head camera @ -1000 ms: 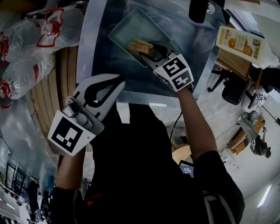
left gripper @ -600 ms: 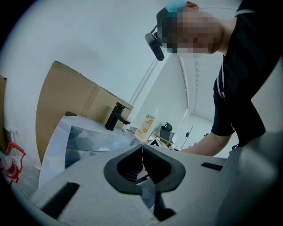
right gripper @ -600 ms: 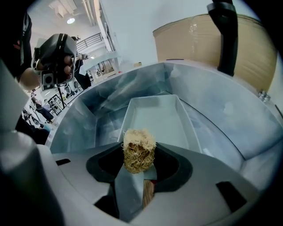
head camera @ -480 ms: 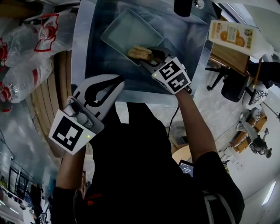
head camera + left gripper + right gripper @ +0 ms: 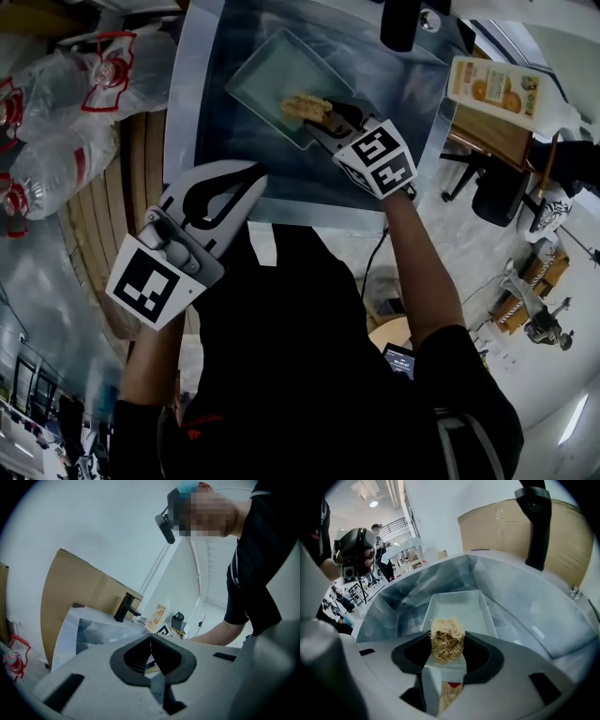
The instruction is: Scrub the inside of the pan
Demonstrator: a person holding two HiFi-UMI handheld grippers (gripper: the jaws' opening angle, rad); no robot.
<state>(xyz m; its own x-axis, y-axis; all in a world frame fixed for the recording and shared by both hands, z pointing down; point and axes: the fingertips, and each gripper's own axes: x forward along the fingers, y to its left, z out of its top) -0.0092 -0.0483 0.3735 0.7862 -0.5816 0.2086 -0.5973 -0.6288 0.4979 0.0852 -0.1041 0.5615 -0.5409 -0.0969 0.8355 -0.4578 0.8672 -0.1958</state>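
A pale rectangular pan (image 5: 281, 82) (image 5: 461, 609) lies in the steel sink (image 5: 412, 103) (image 5: 534, 616). My right gripper (image 5: 323, 114) (image 5: 446, 646) is shut on a tan fibrous scrubber (image 5: 305, 107) (image 5: 447, 638), held over the pan's near end. The scrubber's tuft sticks out past the jaws. My left gripper (image 5: 246, 178) (image 5: 150, 644) hangs back over the sink's near rim, shut, with nothing between its jaws. It is well clear of the pan.
A black tap (image 5: 400, 23) (image 5: 534, 522) stands at the sink's far side. An orange-labelled bottle (image 5: 502, 92) (image 5: 157, 617) stands at the right of the sink. Clear bags of bottles (image 5: 66, 103) lie on the wooden counter at the left. Brown cardboard (image 5: 562, 541) lines the wall.
The right gripper with the scrubber has slid back and forth along the near part of the pan. The left gripper has stayed put.
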